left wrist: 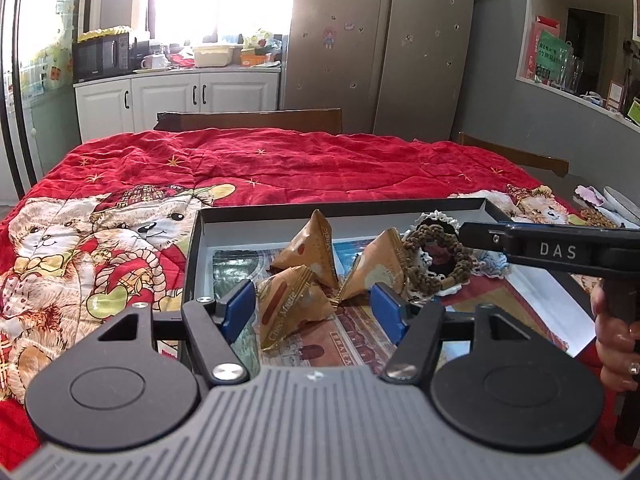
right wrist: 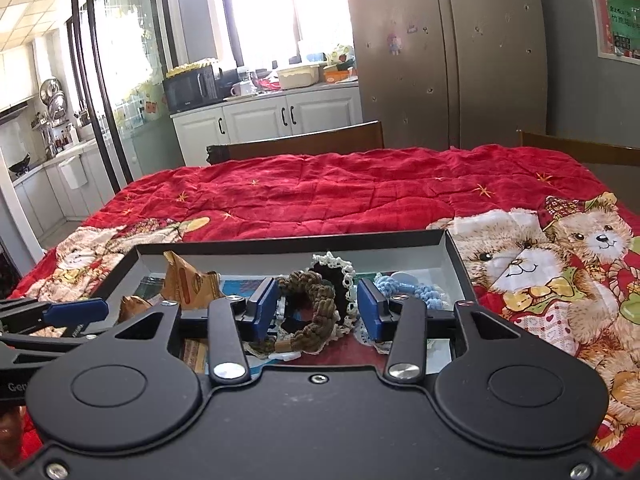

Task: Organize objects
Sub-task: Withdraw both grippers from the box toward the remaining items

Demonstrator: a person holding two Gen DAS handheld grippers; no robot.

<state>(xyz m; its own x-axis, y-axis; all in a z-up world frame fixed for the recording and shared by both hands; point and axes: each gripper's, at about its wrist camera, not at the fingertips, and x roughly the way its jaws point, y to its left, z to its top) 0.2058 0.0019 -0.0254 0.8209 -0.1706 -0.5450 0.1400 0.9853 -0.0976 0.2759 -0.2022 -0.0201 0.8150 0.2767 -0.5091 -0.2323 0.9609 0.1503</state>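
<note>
A shallow black-rimmed box lies on the red quilt. Its left half holds three triangular brown snack packets. One snack packet lies between the blue pads of my left gripper, which is open and not pressing on it. A brown scrunchie rests in the right half of the box. My right gripper straddles it with a gap at the right pad. Behind it sit a black lace-edged scrunchie and a blue crochet piece.
The red bear-print quilt covers the whole table. Two wooden chair backs stand at the far edge, before the fridge. Small items lie at the table's right edge. A hand grips the right tool's handle.
</note>
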